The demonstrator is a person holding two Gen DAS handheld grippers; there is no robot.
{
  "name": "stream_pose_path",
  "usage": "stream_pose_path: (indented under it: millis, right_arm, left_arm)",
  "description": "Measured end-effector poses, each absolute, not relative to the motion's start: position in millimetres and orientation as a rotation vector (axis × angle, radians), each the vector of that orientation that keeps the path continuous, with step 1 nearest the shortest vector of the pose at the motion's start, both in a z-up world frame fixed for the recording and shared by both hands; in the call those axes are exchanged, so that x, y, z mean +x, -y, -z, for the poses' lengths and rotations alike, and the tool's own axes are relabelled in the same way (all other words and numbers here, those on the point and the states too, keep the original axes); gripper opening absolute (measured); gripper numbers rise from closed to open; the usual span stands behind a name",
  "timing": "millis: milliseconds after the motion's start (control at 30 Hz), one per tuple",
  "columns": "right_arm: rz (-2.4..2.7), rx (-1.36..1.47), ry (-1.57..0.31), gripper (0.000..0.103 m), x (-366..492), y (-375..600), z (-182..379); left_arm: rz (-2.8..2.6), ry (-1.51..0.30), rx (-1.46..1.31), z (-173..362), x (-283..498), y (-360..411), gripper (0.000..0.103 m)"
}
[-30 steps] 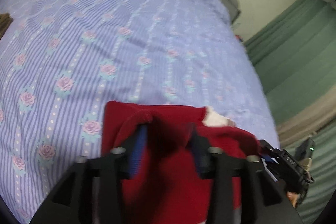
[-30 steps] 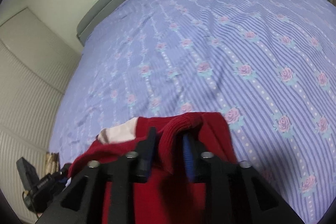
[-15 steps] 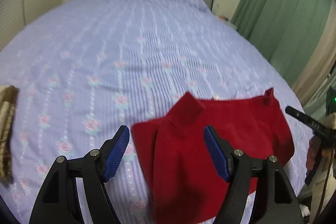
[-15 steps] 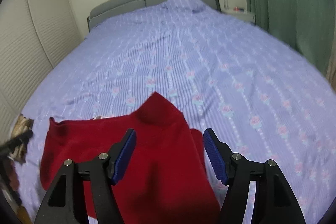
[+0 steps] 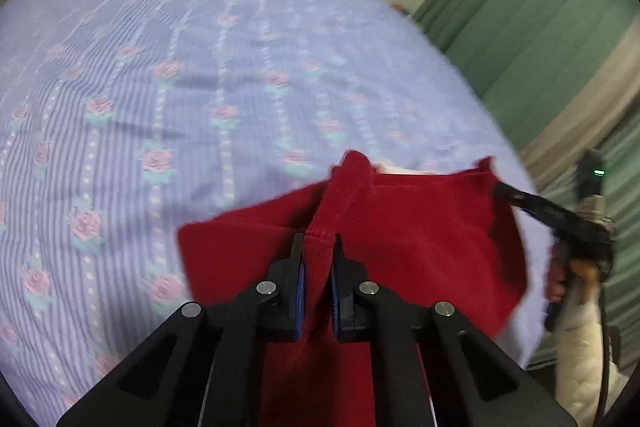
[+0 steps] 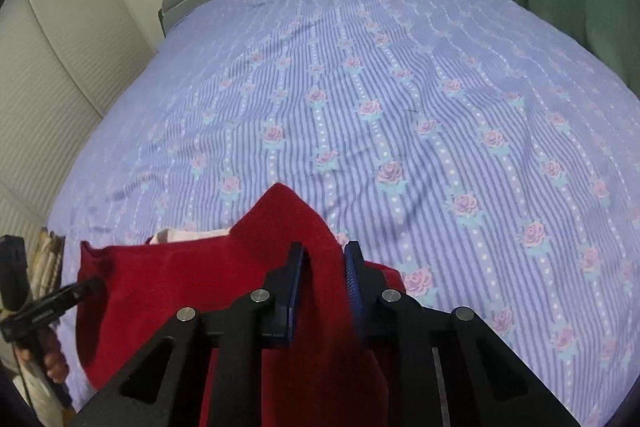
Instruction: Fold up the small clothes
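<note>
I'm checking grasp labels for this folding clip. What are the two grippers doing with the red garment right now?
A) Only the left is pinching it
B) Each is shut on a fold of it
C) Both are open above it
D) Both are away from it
B: the left gripper and the right gripper each have their blue pads closed on a raised ridge of the red garment.

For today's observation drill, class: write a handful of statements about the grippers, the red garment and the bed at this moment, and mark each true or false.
1. The left gripper is shut on the red garment. True.
2. The right gripper hangs open with nothing between its fingers. False: red fabric sits pinched between them.
3. The bedspread is plain white. False: it is lilac, striped, with roses.
4. Green curtains hang beside the bed. True.
5. A pale pink piece peeks out behind the garment. True.
</note>
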State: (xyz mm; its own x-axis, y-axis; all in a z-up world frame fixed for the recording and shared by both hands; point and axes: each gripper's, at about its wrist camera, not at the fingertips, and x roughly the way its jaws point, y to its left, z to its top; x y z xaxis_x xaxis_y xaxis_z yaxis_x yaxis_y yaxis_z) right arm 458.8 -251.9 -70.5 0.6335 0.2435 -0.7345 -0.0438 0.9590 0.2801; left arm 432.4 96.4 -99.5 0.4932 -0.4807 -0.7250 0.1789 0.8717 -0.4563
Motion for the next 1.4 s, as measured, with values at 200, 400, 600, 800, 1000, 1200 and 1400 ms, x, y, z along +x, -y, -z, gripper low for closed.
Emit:
stream_pose_path:
  millis: [200,400,600,800,1000,1200,1400]
  right_arm:
    - [-0.166,0.269,-0.802,0.017,444,251,43]
    - [-0.026,0.162,-0.89,0.014,468,229,58]
    - [0.042,0.157,-0.967,0.013,482,234,89]
    - [0.081,0.117,-0.971,0.017,479,228,92]
    - [0.128,-0.011,-0.839,0.062,440,214,53]
    - [0.041,-0.06,-0.688,0.063,378,191,7]
    - [-0.136,0.001,-0.682,0.063,329,159,9]
  left_arm:
    - [0.377,-0.953,-0.413,72,415,-109,0.012]
    - [0.292,-1.115,-0.592,127,454,-137,0.012]
    - [0.291,-1.124,-0.615,146,462,-135,0.012]
    - [0.318,-1.116,-0.631,146,448,-144,0.016]
    - [0.175,-0.94,-0.366,85,418,-155,0.061]
    - [0.295,-0.872,-0.279,56,378,-151,0.071]
    - [0.437,-0.944,-0.38,90,360,-154,0.075]
